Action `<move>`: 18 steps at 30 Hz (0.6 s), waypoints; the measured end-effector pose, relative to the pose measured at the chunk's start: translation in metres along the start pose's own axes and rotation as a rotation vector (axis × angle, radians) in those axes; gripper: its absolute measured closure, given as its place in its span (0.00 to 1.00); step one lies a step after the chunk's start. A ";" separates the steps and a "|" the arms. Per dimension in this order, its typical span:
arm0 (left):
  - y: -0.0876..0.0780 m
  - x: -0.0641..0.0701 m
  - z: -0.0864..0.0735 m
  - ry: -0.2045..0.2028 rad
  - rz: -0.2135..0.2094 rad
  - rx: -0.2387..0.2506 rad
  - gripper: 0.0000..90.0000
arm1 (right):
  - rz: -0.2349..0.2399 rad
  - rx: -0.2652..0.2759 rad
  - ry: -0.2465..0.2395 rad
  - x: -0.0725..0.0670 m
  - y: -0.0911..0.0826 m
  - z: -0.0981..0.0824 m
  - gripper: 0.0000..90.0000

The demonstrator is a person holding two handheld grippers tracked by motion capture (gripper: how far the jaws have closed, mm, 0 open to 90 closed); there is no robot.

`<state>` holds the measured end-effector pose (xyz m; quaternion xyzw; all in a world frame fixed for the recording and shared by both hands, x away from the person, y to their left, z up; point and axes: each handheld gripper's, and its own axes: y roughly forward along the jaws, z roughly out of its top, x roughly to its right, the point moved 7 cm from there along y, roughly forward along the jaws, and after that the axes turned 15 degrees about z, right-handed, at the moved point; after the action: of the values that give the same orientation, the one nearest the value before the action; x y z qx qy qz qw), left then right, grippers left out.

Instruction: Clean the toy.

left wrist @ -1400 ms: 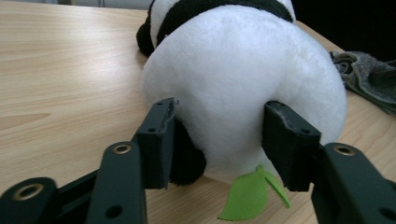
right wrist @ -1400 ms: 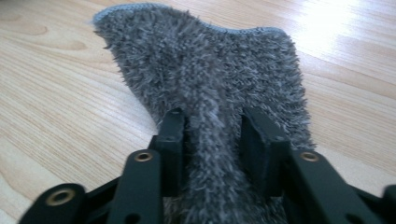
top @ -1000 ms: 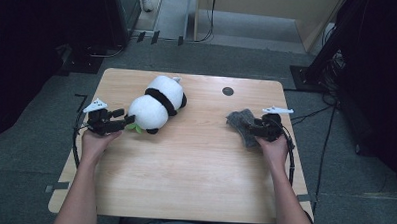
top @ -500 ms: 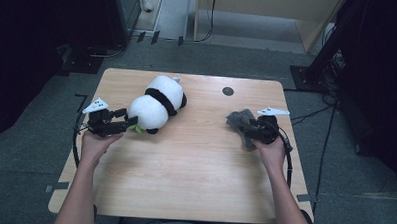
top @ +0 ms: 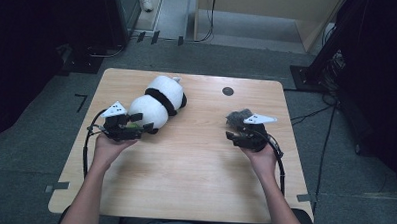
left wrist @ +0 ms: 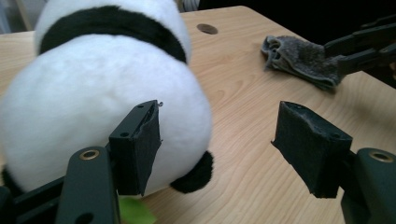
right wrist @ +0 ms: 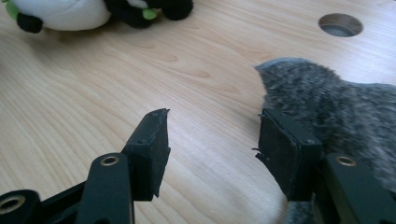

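Observation:
A black-and-white panda plush (top: 157, 103) lies on its side at the left of the wooden table (top: 184, 176). My left gripper (top: 144, 127) sits at the panda's near end, open. In the left gripper view the left pad (left wrist: 140, 144) stands in front of the white body (left wrist: 93, 98), and nothing lies between the jaws of the left gripper (left wrist: 217, 140). A grey fuzzy cloth (top: 238, 116) lies at the right. My right gripper (top: 231, 136) is just in front of it, open. In the right gripper view the cloth (right wrist: 327, 102) lies behind the right pad (right wrist: 282, 154); bare wood shows between the jaws of the right gripper (right wrist: 212, 140).
A round cable hole (top: 227, 91) is in the table behind the cloth. A small green piece (left wrist: 135, 212) pokes out under the panda. The other hand's gripper (left wrist: 364, 46) shows beyond the cloth (left wrist: 299, 56). Dark equipment and cables stand on the floor around the table.
Both hands have shifted inward: the left gripper to the right along the panda's near end, the right gripper to the left in front of the cloth. Panda and cloth lie where they were.

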<state>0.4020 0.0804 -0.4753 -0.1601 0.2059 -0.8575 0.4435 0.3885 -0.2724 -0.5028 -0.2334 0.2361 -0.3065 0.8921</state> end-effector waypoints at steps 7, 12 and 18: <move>0.006 0.028 0.000 0.048 -0.047 -0.008 0.35 | 0.045 0.005 -0.017 -0.016 0.010 -0.001 0.48; 0.014 0.048 -0.002 0.073 -0.075 -0.025 0.35 | 0.074 -0.005 -0.037 -0.027 0.019 -0.003 0.48; 0.026 0.067 -0.008 0.062 -0.108 -0.042 0.35 | 0.133 -0.030 -0.028 -0.037 0.034 -0.010 0.49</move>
<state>0.3793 0.0136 -0.4884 -0.1536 0.2283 -0.8802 0.3867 0.3713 -0.2267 -0.5195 -0.2348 0.2430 -0.2396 0.9102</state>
